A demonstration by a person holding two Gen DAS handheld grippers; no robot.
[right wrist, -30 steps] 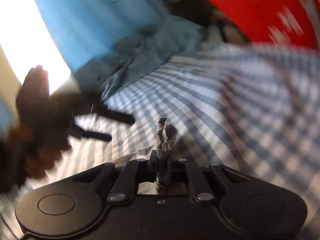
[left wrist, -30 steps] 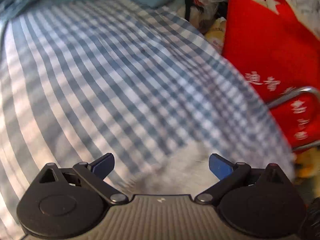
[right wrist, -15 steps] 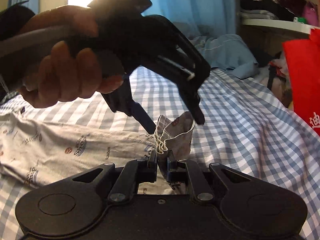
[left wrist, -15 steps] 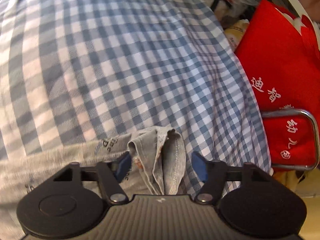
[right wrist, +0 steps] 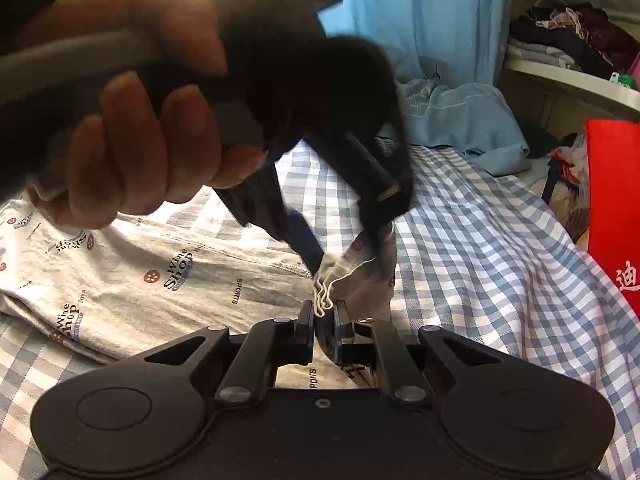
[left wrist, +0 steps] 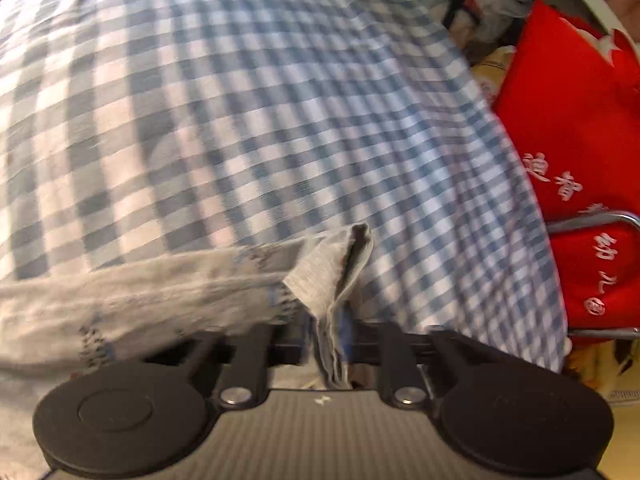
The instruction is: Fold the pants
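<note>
Grey printed pants [left wrist: 120,304] lie flat on a blue-and-white checked bed sheet [left wrist: 240,120]. My left gripper [left wrist: 328,340] has a bunched corner of the pants between its jaws, which are closing and press on the cloth. In the right wrist view the pants [right wrist: 160,280] spread to the left, and my right gripper [right wrist: 324,320] is shut on a gathered edge of the same corner. The left gripper [right wrist: 344,256], held by a person's hand [right wrist: 140,140], comes down steeply onto that corner just beyond my right fingertips.
A red bag [left wrist: 568,140] with white characters and a metal bar [left wrist: 592,216] stand off the bed's right edge. A light blue cloth [right wrist: 460,120] lies at the far end, under a blue curtain [right wrist: 420,12]. A shelf [right wrist: 568,76] holds piled clothes.
The left jaws went from wide open over the sheet to closed around the pants corner. The right gripper rolled upright and kept its grip on the cloth.
</note>
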